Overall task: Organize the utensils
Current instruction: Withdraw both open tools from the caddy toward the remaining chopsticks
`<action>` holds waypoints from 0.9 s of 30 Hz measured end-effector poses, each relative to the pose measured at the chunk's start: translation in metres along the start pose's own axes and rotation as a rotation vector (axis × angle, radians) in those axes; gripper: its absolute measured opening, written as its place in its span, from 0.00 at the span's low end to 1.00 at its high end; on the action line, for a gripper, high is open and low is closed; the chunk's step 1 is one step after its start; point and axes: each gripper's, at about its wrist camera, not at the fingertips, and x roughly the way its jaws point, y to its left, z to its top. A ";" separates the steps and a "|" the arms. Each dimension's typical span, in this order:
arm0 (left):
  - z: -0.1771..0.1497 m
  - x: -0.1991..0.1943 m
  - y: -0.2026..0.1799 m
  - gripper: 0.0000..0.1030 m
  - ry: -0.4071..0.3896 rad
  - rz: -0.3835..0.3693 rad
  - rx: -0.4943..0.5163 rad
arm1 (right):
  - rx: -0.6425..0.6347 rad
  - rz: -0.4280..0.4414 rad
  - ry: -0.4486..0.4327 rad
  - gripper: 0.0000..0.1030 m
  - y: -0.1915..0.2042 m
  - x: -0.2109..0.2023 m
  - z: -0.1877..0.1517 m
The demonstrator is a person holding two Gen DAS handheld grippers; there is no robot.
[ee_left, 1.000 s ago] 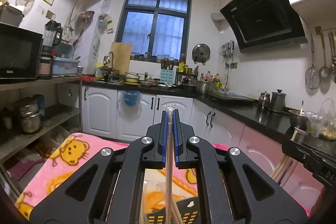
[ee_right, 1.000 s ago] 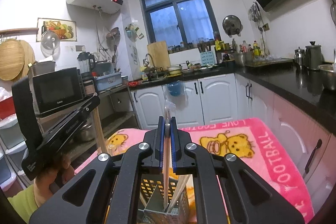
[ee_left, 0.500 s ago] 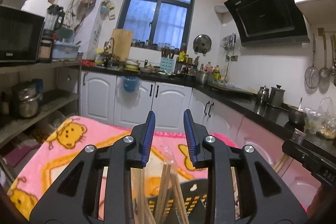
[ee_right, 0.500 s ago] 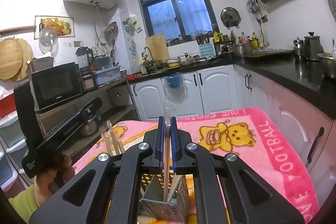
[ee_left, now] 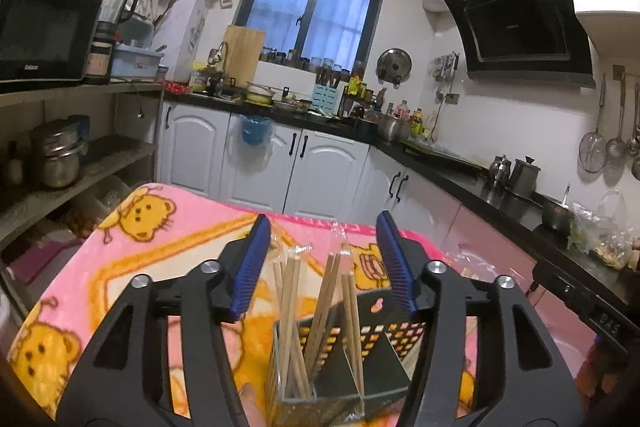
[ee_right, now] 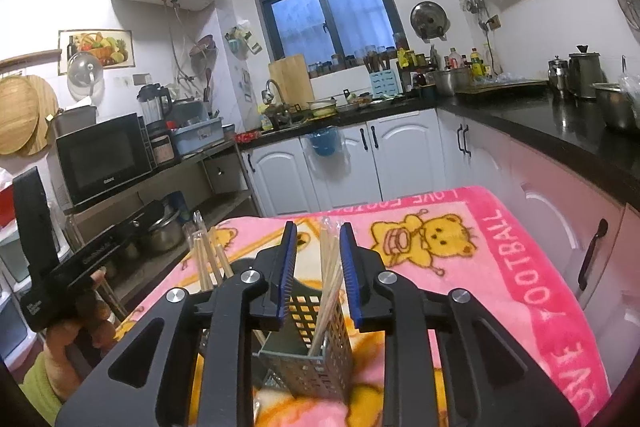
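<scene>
A dark perforated utensil holder stands on the pink bear blanket. Several wooden chopsticks in clear wrappers stand upright in its compartments. My left gripper hangs just above them, its jaws opening wide, with the chopstick tops between the blue pads and untouched. In the right wrist view the holder sits below my right gripper. Its jaws are opening, and a wrapped pair of chopsticks stands loose between them, leaning toward the right pad.
A person's hand holds the left tool at the lower left of the right wrist view. White cabinets and a black counter run behind and to the right. Shelves with pots and a microwave stand left.
Both grippers were shut on wrapped chopsticks a second ago. The left opened first, then the right, and both sank toward the holder, where the chopsticks now stand.
</scene>
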 end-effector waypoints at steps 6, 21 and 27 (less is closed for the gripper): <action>-0.004 -0.009 -0.001 0.60 0.038 -0.019 -0.018 | 0.006 -0.006 0.023 0.27 -0.001 -0.006 -0.006; -0.023 -0.029 -0.006 0.90 0.086 -0.009 0.009 | -0.017 0.002 0.051 0.42 0.007 -0.022 -0.020; -0.039 -0.032 -0.001 0.90 0.129 0.003 0.026 | -0.035 -0.005 0.073 0.46 0.009 -0.026 -0.030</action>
